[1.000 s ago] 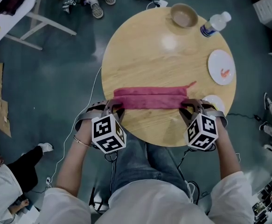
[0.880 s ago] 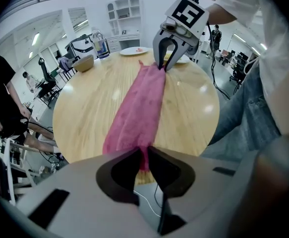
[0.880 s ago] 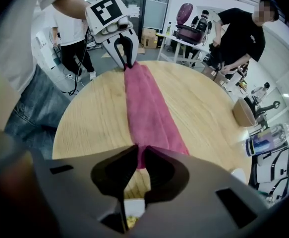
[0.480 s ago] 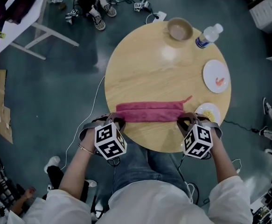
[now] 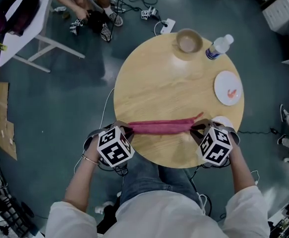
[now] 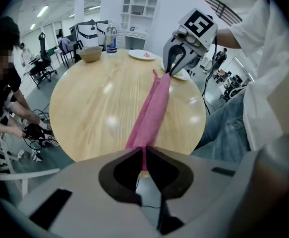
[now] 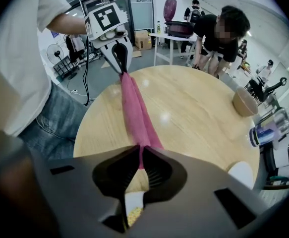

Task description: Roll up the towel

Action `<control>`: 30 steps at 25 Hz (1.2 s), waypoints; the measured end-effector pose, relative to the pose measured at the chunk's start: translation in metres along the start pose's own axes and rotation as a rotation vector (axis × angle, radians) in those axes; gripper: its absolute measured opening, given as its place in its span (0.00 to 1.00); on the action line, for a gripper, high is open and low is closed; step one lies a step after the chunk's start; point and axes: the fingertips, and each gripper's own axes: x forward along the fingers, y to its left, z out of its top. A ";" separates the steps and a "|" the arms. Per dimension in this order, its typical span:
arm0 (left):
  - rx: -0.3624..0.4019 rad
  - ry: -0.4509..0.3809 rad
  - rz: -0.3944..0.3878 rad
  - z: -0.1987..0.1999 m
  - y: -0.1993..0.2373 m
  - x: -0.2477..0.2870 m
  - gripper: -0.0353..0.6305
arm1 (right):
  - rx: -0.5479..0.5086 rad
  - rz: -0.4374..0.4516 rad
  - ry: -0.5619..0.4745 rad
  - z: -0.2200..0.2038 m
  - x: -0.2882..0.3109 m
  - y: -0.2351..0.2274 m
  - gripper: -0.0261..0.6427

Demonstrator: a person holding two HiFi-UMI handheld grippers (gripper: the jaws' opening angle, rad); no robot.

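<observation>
A pink towel (image 5: 161, 127), folded into a long narrow strip, hangs stretched between my two grippers over the near edge of the round wooden table (image 5: 174, 83). My left gripper (image 5: 126, 129) is shut on its left end, my right gripper (image 5: 198, 128) on its right end; both sets of jaws have just been closing on the cloth. In the left gripper view the towel (image 6: 154, 108) runs from my left gripper (image 6: 143, 157) to the right gripper (image 6: 173, 66). In the right gripper view the towel (image 7: 134, 113) runs from my right gripper (image 7: 140, 157) to the left gripper (image 7: 120, 58).
At the table's far edge stand a brown bowl (image 5: 189, 41) and a water bottle (image 5: 218, 47). A white plate (image 5: 228, 88) lies at the right, and a second plate (image 5: 222, 121) with yellow food sits beside my right gripper. People and cables are on the floor beyond.
The towel, lying flat as a wide band before, is now pulled up off the table into a thin taut strip. Both grippers have risen with its ends.
</observation>
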 end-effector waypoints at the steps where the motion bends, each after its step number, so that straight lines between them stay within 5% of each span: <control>1: -0.007 0.003 -0.003 0.001 0.005 -0.001 0.10 | 0.008 0.002 0.001 0.002 0.000 -0.004 0.08; 19: -0.067 0.058 0.053 0.009 0.050 0.019 0.10 | 0.074 -0.034 0.012 0.009 0.024 -0.050 0.11; 30: -0.133 -0.033 0.078 0.007 0.065 0.010 0.14 | 0.179 -0.105 -0.053 0.007 0.014 -0.070 0.17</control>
